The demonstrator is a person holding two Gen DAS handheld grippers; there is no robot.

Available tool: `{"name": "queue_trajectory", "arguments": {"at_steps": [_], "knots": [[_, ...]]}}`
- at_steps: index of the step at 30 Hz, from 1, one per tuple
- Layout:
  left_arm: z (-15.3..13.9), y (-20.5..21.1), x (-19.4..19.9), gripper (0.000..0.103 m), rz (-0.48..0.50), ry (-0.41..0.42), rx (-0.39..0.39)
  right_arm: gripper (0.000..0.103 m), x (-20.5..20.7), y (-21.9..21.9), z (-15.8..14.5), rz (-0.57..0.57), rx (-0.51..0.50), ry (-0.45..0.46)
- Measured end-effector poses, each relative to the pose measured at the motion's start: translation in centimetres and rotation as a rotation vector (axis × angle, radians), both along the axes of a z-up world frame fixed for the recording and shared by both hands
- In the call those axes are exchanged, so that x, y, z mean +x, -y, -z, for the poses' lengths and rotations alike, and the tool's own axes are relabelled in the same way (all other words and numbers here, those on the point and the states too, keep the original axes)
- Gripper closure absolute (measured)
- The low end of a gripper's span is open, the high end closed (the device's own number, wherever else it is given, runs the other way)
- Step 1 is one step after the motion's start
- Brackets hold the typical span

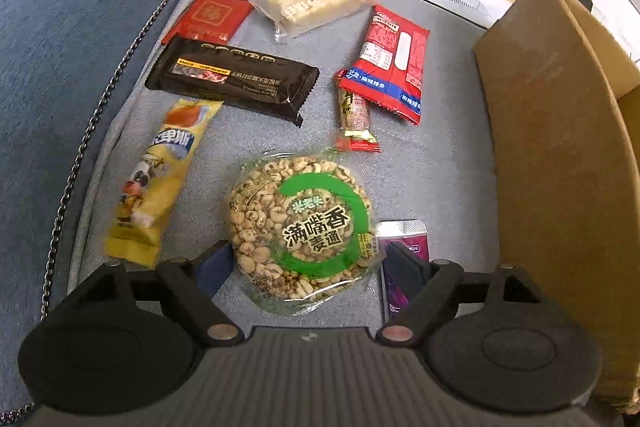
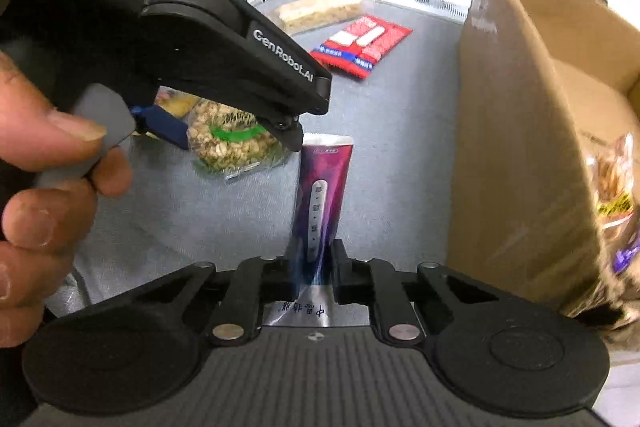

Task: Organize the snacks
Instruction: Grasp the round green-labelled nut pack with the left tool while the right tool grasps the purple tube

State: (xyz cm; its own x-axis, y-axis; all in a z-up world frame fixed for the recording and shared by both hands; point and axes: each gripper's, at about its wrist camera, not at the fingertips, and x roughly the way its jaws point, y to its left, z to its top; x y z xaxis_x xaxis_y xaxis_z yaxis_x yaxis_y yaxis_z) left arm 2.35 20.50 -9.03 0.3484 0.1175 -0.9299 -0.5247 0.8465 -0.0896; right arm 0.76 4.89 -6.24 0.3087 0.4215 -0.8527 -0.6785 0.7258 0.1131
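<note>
The right gripper (image 2: 314, 269) is clenched on a purple snack packet (image 2: 322, 195), both fingers pressed against its lower part while its silver end runs back under the gripper body, partly hidden. The packet points forward above the grey cloth (image 2: 400, 147), just beside the cardboard box (image 2: 520, 155); what lies inside the box, at the right edge, is blurred beyond a yellow label. The left gripper (image 1: 306, 263) is spread wide, its fingers standing on either side of the round puffed-grain cake (image 1: 300, 227) without visibly touching it; from the right wrist its body covers much of that cake, and the person's hand (image 2: 44, 187) on its grey trigger is cut off at the frame edge. Farther out on the cloth lie a yellow packet (image 1: 160, 179), a black bar (image 1: 232, 79), a small red-ended stick (image 1: 356, 119), a red pouch (image 1: 390, 63), a dark red sachet (image 1: 208, 15) and a pale bar (image 1: 324, 1). Their print is too small to read.
</note>
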Motion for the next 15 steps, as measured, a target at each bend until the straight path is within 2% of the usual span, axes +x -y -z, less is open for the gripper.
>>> {"name": "queue_trajectory", "arguments": {"at_steps": [3, 5, 7, 12, 15], "knots": [[-0.3, 0.2, -0.1, 0.023, 0.016, 0.005, 0.025, 0.082, 0.4, -0.1, 0.1, 0.005, 0.026, -0.015], [-0.7, 0.2, -0.5, 0.024, 0.023, 0.013, 0.038, 0.07, 0.2, -0.2, 0.0, -0.009, 0.035, -0.015], [-1.3, 0.0, -1.4, 0.024, 0.013, 0.019, 0.033, 0.069, 0.1, -0.5, 0.1, -0.017, 0.021, 0.001], [-1.2, -0.6, -2.9, 0.023, -0.012, -0.001, -0.045, 0.07, 0.2, -0.7, 0.5, -0.009, 0.005, 0.002], [-0.5, -1.3, -2.9, 0.023, -0.039, -0.026, -0.073, 0.082, 0.4, -1.0, 0.5, -0.011, 0.0, 0.02]]}}
